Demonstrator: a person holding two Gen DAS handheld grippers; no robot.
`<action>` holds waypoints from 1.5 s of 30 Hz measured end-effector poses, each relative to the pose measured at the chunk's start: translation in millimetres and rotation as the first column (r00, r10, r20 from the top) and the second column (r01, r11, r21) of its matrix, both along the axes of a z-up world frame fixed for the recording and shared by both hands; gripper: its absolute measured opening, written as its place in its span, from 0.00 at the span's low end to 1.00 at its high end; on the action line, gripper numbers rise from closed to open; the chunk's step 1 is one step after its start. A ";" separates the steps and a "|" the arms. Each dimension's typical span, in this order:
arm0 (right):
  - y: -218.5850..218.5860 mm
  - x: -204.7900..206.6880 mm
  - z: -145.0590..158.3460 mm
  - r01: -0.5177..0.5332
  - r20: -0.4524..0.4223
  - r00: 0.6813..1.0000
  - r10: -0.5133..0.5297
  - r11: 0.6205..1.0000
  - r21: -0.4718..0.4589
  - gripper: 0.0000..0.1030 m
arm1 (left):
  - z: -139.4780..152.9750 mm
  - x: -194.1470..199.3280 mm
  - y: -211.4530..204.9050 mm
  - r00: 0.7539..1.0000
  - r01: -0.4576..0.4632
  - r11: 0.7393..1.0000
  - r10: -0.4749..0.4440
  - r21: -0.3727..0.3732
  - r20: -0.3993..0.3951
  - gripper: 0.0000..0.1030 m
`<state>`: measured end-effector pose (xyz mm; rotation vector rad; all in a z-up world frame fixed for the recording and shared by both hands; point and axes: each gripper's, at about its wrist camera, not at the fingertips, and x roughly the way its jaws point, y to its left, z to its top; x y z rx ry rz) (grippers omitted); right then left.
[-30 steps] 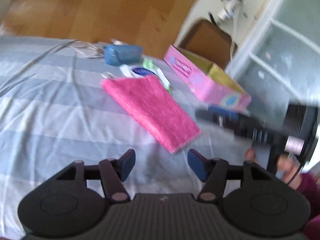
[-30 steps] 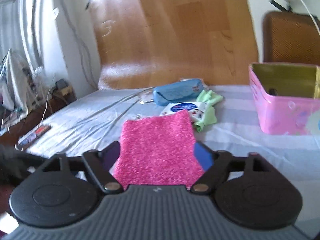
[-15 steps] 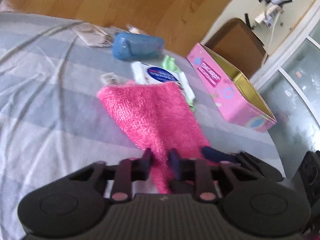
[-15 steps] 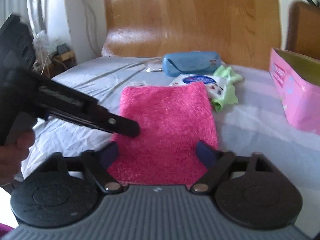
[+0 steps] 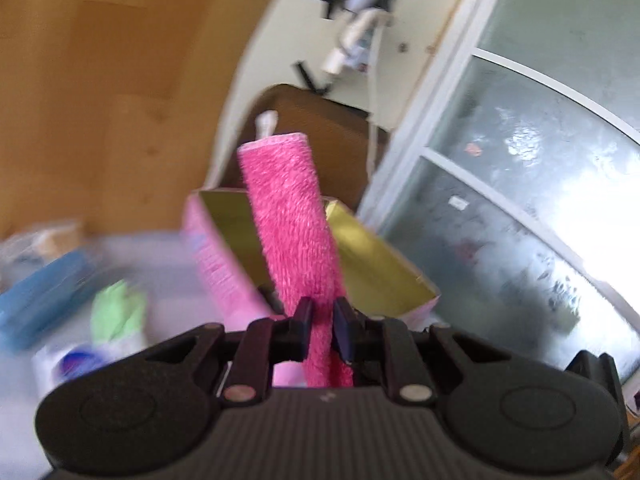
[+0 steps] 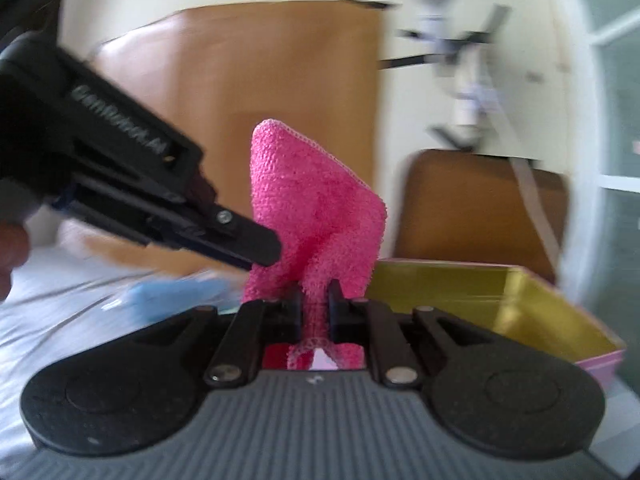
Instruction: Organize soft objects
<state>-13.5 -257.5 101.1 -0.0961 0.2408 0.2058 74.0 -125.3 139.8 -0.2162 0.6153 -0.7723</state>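
Clearly both grippers have hold of the same pink cloth [image 5: 294,236]. Seen from the left wrist, the left gripper [image 5: 320,326] is pressed together on the cloth's lower end, and the fuzzy fabric stands up from the jaws as a narrow, slightly tilted strip with a small white tag [image 5: 266,122] at its top. Behind the strip sits a pink box [image 5: 218,264] with a gold-coloured inside, open at the top, on a pale striped bed [image 5: 168,256]. Left of the box lie a green cloth [image 5: 116,310], a blue pouch [image 5: 40,300] and a white packet [image 5: 72,360] — all blurred.

From the right wrist, the right gripper [image 6: 314,308] is closing on another part of the cloth, which is bunched between its jaws and rises above them in a folded peak. The left gripper reaches in from the left of this view, its black tip touching the cloth's left edge, with part of a hand [image 6: 10,248] at the frame edge. The open box lies low on the right, beyond the cloth — the cloth is held up in the air in front of it, not inside it. A brown chair back [image 6: 480,208] stands behind the box.
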 end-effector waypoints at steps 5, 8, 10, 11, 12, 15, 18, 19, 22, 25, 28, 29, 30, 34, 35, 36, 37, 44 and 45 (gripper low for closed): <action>-63.0 36.7 4.9 0.187 -0.010 0.982 -0.186 0.982 0.042 0.15 | -19.0 44.1 -62.5 1.000 -0.013 0.999 0.014 0.047 -0.015 0.13; -86.4 61.8 -4.5 0.255 -0.066 0.966 -0.252 0.966 0.038 0.16 | -37.3 60.9 -76.9 0.997 -0.045 0.996 0.050 0.082 -0.057 0.14; -94.7 76.6 -12.3 0.279 -0.105 0.956 -0.275 0.960 0.031 0.21 | -48.4 67.0 -79.8 0.994 -0.067 0.992 0.076 0.108 -0.075 0.16; -97.1 83.0 -16.8 0.289 -0.123 0.951 -0.284 0.957 0.027 0.23 | -52.5 68.2 -78.8 0.992 -0.080 0.990 0.091 0.117 -0.088 0.16; -98.5 88.6 -21.3 0.293 -0.145 0.947 -0.287 0.956 0.021 0.30 | -55.1 67.8 -74.9 0.990 -0.087 0.990 0.099 0.112 -0.102 0.16; -97.7 92.9 -26.7 0.293 -0.173 0.943 -0.285 0.956 0.019 0.46 | -50.8 57.1 -53.1 0.990 -0.095 0.992 0.103 0.087 -0.095 0.17; -97.9 74.1 -20.9 0.312 -0.110 0.946 -0.305 0.949 0.052 0.46 | -38.0 32.2 -11.7 0.989 -0.146 0.985 0.149 0.090 -0.023 0.24; -98.7 64.0 -16.7 0.325 -0.073 0.945 -0.320 0.943 0.074 0.46 | -36.1 21.6 6.2 0.984 -0.179 0.979 0.180 0.097 -0.008 0.25; -95.2 31.6 -3.8 0.295 0.022 0.953 -0.302 0.943 0.156 0.48 | -40.0 -3.4 59.7 0.958 -0.283 0.948 0.287 0.145 -0.010 0.25; -74.0 7.1 7.7 0.143 0.040 0.987 -0.153 0.971 0.193 0.47 | -60.3 -26.4 112.8 0.917 -0.386 0.899 0.398 0.206 -0.020 0.25; -35.1 6.5 3.5 -0.081 -0.082 0.992 0.097 0.980 0.184 0.46 | -78.3 -35.1 142.0 0.885 -0.438 0.867 0.462 0.237 -0.057 0.25; -21.9 11.3 -2.9 -0.132 -0.144 0.976 0.162 0.971 0.199 0.46 | -84.4 -34.5 150.3 0.877 -0.445 0.866 0.473 0.229 -0.087 0.25; -9.5 17.5 -11.6 -0.164 -0.203 0.957 0.209 0.962 0.219 0.46 | -89.9 -32.5 158.6 0.867 -0.452 0.865 0.483 0.220 -0.120 0.25; 23.6 42.3 -39.7 -0.143 -0.342 0.916 0.207 0.968 0.204 0.43 | -100.9 -13.3 170.8 0.857 -0.447 0.876 0.477 0.180 -0.196 0.25; 23.5 49.7 -42.0 -0.122 -0.358 0.912 0.199 0.966 0.226 0.41 | -102.2 -10.2 171.7 0.860 -0.439 0.882 0.468 0.172 -0.204 0.25; 21.3 58.0 -43.7 -0.095 -0.377 0.905 0.196 0.958 0.271 0.37 | -103.9 -4.0 169.5 0.863 -0.432 0.887 0.459 0.162 -0.211 0.25; 19.0 66.4 -43.5 -0.068 -0.391 0.900 0.193 0.948 0.312 0.33 | -105.0 2.8 166.8 0.863 -0.429 0.890 0.455 0.155 -0.219 0.27; 31.5 95.0 -59.3 0.003 -0.493 0.852 0.175 0.941 0.338 0.05 | -120.0 28.1 152.1 0.862 -0.436 0.892 0.451 0.118 -0.232 0.19; 31.7 91.1 -60.1 0.006 -0.495 0.850 0.180 0.936 0.351 0.05 | -119.7 24.1 151.4 0.867 -0.422 0.900 0.436 0.111 -0.240 0.18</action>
